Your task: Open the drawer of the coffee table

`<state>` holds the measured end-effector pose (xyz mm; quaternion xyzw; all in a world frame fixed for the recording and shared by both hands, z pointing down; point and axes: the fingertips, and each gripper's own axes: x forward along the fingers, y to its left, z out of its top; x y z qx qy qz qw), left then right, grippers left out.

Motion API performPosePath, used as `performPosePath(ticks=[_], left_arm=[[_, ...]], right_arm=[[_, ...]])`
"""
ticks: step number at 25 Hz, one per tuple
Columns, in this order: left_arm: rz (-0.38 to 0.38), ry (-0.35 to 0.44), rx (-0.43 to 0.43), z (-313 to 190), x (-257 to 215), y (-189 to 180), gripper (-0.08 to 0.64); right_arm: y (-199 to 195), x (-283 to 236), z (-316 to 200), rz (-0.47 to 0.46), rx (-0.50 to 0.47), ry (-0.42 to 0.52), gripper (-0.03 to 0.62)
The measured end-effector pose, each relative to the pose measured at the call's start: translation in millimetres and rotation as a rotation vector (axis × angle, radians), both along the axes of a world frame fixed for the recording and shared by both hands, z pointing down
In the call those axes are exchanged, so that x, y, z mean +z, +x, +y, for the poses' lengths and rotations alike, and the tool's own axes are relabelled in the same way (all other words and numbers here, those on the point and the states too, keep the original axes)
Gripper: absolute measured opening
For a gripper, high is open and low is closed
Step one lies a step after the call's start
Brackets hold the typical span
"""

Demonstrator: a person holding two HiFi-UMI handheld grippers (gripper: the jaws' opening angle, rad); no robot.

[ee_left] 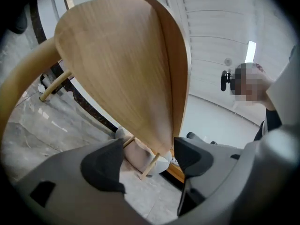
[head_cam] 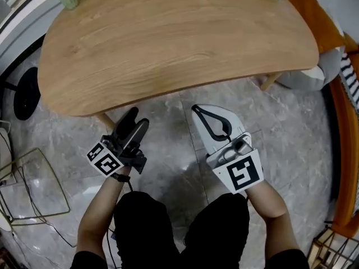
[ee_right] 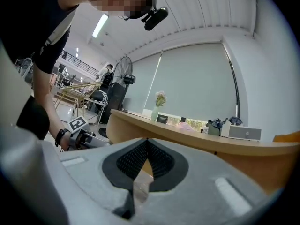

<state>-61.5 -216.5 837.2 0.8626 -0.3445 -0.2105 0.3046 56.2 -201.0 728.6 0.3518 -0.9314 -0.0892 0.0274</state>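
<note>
The drawer of the coffee table (head_cam: 168, 43) shows in no view. Only the wooden top and its near edge appear, so I judge it unopened and untouched. At the left, the left gripper (head_cam: 137, 118) hovers over the floor (head_cam: 291, 128) just short of that edge, its fingers (ee_left: 103, 165) spread wide with nothing between them. To the right, the right gripper (head_cam: 197, 112) hangs near the same edge, fingers pressed together and empty. All the work is left: find the drawer front, grip, pull.

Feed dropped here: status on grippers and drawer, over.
Left gripper open, empty. Right gripper shut, empty. Both short of coffee table; no drawer in sight. Nothing in the way.
</note>
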Motion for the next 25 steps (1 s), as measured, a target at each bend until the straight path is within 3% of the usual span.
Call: performPosePath(ticks=[9, 14, 18, 25], left_arm=[[0.169, -0.004, -0.101, -27.3, 4.7, 1.0, 0.321], [0.255, 0.010, -0.138, -48.8, 5.3, 5.6, 0.321], [0.350, 0.024, -0.124, -56.2, -4.9, 4.1, 0.321], [0.414, 0.089, -0.049, -58.3, -15.9, 7.7, 0.302]], right_arm=[[-12.3, -4.5, 8.8, 0.003, -0.026, 0.024, 0.005], [-0.3, -2.3, 10.0, 0.009, 0.010, 0.019, 0.005], [7.0, -4.2, 12.7, 0.019, 0.032, 0.025, 0.005], [9.6, -6.3, 16.5, 0.012, 0.032, 0.030, 0.005]])
